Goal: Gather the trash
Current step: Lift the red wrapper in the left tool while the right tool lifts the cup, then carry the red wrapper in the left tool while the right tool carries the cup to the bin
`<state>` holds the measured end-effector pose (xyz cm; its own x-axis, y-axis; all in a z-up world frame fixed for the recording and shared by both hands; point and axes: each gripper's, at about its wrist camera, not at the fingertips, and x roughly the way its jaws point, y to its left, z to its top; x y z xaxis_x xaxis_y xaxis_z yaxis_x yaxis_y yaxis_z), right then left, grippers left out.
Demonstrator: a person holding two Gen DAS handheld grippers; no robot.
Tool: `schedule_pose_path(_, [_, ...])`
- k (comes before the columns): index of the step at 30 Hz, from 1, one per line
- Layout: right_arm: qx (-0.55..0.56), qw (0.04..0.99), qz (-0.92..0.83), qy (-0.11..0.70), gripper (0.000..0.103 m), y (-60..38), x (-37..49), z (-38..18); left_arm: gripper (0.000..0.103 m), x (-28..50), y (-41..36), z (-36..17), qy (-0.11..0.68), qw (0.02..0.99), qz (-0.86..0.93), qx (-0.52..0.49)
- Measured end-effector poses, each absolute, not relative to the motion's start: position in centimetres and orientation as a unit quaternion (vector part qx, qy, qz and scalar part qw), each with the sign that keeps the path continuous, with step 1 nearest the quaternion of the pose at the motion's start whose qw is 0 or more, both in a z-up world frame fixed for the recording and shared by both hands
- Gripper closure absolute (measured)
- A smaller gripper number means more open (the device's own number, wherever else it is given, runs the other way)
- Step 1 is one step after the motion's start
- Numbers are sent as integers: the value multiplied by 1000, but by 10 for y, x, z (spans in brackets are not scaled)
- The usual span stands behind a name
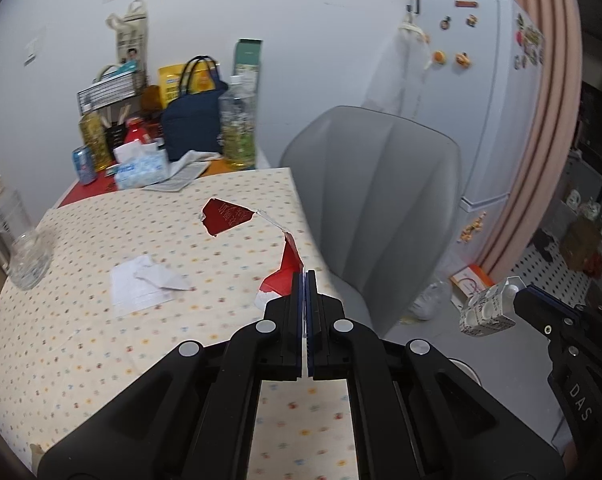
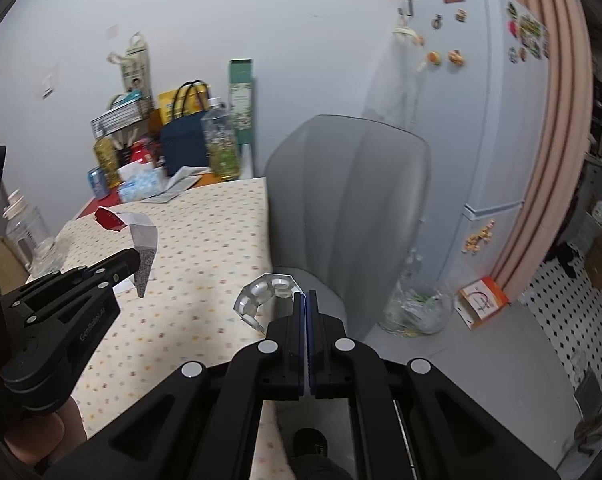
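Pinching a torn red wrapper (image 1: 289, 264) between clenched jaws, the left gripper (image 1: 305, 280) holds it lifted above the right edge of the dotted tablecloth (image 1: 81, 340). Beside it, the right gripper (image 2: 305, 300) is clamped on a curled silver blister pack (image 2: 261, 300), raised off the table's right edge in front of the grey chair (image 2: 353, 200). A crumpled white receipt (image 1: 145, 284) lies flat on the cloth, nearer the left edge, by a clear glass jar (image 1: 25, 256).
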<state>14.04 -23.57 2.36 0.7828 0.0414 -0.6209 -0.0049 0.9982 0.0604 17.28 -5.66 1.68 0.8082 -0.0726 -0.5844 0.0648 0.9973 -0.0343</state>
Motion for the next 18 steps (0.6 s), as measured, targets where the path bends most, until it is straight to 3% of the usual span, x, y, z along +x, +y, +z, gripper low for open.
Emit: schedule_pose_path(18, [82,929,-70,353,101,-353,137,-14,101,195,-181,-21,347,929,-120,42])
